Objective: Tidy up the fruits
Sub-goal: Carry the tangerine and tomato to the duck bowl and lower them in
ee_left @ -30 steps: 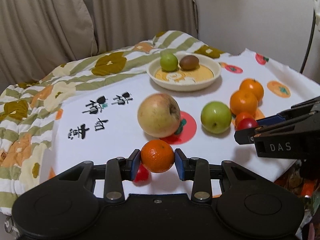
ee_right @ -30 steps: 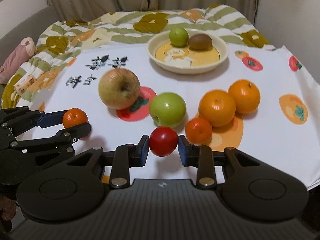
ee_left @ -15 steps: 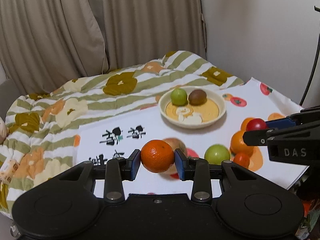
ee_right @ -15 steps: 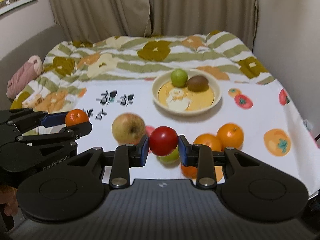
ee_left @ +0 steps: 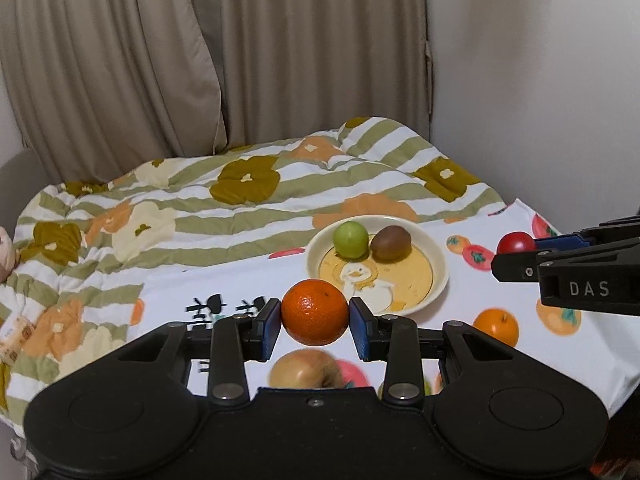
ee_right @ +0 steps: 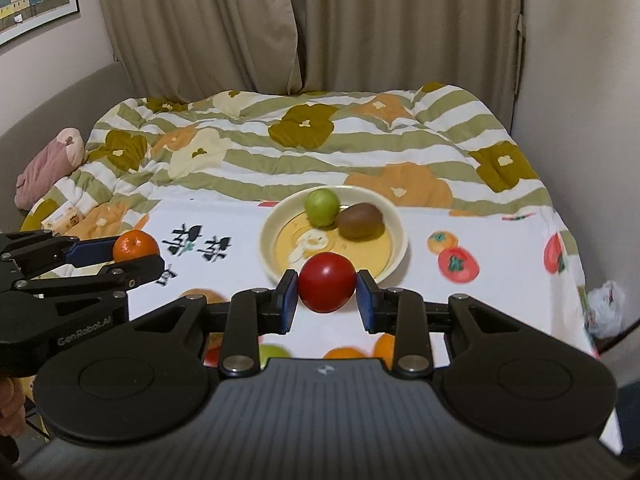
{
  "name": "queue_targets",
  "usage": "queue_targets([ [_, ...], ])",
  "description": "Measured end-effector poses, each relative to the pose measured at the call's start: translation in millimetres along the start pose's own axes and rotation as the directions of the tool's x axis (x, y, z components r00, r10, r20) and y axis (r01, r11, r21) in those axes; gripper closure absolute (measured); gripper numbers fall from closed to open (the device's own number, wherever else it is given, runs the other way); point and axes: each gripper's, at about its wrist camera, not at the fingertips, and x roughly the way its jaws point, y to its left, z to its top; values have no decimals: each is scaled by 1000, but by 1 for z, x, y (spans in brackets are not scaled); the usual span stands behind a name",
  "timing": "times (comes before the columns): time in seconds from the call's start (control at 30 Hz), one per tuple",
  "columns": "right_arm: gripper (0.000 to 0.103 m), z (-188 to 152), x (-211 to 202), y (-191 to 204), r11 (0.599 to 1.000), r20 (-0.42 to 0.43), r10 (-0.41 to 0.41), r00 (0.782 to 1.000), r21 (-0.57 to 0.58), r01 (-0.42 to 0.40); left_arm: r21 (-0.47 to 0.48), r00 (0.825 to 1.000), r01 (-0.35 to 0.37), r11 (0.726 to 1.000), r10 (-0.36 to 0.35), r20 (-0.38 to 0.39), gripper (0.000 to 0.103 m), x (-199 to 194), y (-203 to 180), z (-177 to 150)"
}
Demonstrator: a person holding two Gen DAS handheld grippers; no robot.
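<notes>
My left gripper [ee_left: 315, 312] is shut on a small orange mandarin [ee_left: 315, 311] and holds it in the air in front of the cream bowl [ee_left: 434, 258]. My right gripper [ee_right: 327, 283] is shut on a small red fruit [ee_right: 327, 281], also raised, just in front of the bowl [ee_right: 267, 236]. The bowl holds a green fruit [ee_right: 322, 207] and a brown kiwi [ee_right: 360, 220]. A big yellow-red apple [ee_left: 306, 370], an orange [ee_left: 495, 326] and other fruits lie on the white cloth below the grippers, partly hidden.
The white printed cloth [ee_right: 500, 280] lies over a striped flowered quilt [ee_right: 280, 140] on a bed. Curtains and a wall stand behind. A pink soft toy [ee_right: 48, 164] lies at the far left. The cloth's right edge drops off near the wall.
Both grippers have risen with their fruit and moved toward the bowl. The fruits on the cloth now sit lower in both views.
</notes>
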Motion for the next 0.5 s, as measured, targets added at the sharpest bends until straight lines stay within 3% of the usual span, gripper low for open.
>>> queue_targets([
  [0.5,57,47,91,-89,991,-64,59,996,-113,-66,-40,997,-29,999,26,-78,63,95,-67,45],
])
